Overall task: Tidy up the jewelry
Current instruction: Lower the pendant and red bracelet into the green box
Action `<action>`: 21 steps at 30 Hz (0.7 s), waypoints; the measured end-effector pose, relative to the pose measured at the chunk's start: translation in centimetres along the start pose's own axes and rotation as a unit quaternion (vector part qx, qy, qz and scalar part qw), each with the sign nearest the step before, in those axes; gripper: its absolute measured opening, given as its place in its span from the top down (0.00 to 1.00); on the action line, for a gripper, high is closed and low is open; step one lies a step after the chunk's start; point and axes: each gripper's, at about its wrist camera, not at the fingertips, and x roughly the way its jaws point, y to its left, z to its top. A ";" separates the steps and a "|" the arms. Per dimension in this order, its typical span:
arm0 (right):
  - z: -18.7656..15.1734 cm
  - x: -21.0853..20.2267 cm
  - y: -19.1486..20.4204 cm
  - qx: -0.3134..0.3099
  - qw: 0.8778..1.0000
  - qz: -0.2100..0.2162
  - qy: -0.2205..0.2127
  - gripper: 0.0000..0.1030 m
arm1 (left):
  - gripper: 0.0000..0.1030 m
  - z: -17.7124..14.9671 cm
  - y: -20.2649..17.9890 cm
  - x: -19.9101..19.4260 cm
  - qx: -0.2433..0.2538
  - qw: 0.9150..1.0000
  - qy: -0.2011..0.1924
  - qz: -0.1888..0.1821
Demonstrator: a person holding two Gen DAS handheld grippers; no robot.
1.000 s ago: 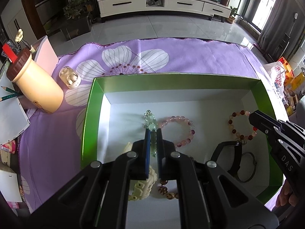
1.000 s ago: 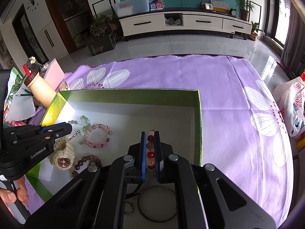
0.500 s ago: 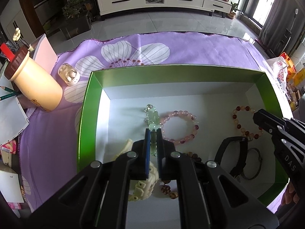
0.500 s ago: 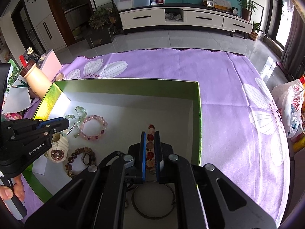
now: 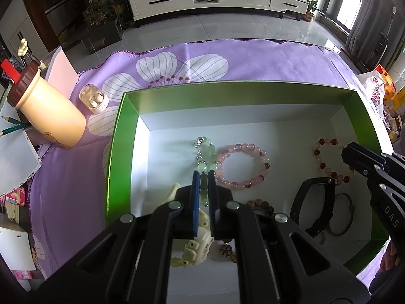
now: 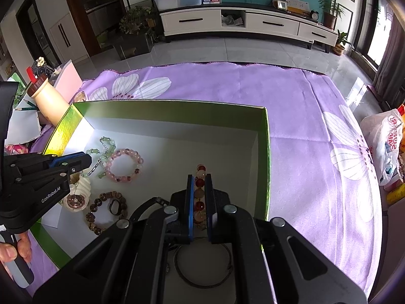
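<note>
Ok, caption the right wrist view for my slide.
Right claw shut on red bracelet inside green box; left claw beside.

Box: I am counting one green box, white inside.
Beaded bracelets: I am counting four — one pale green, one pink, one red-and-cream, one brown.
Metal bangle: I am seeing one.
Black band: I am seeing one.
Cream watch: I am counting one.
Grippers: I am running two, left gripper and right gripper.
Bottle: I am seeing one cream bottle with a brown cap.
Earbud case: I am counting one.
Pencils: I am making out two.
</note>
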 end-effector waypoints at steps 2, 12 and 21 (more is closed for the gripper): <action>0.0 0.0 -0.1 0.001 1.000 -0.001 0.001 0.93 | 0.94 0.0 0.1 0.1 0.000 1.000 0.002 0.001; -0.1 0.1 -0.1 -0.001 1.000 -0.006 0.005 0.93 | 0.94 -0.1 0.1 0.2 0.002 1.000 0.003 0.004; -0.2 0.2 0.0 0.000 1.000 -0.008 0.008 0.93 | 0.94 -0.2 -0.1 0.2 0.006 1.000 0.005 0.009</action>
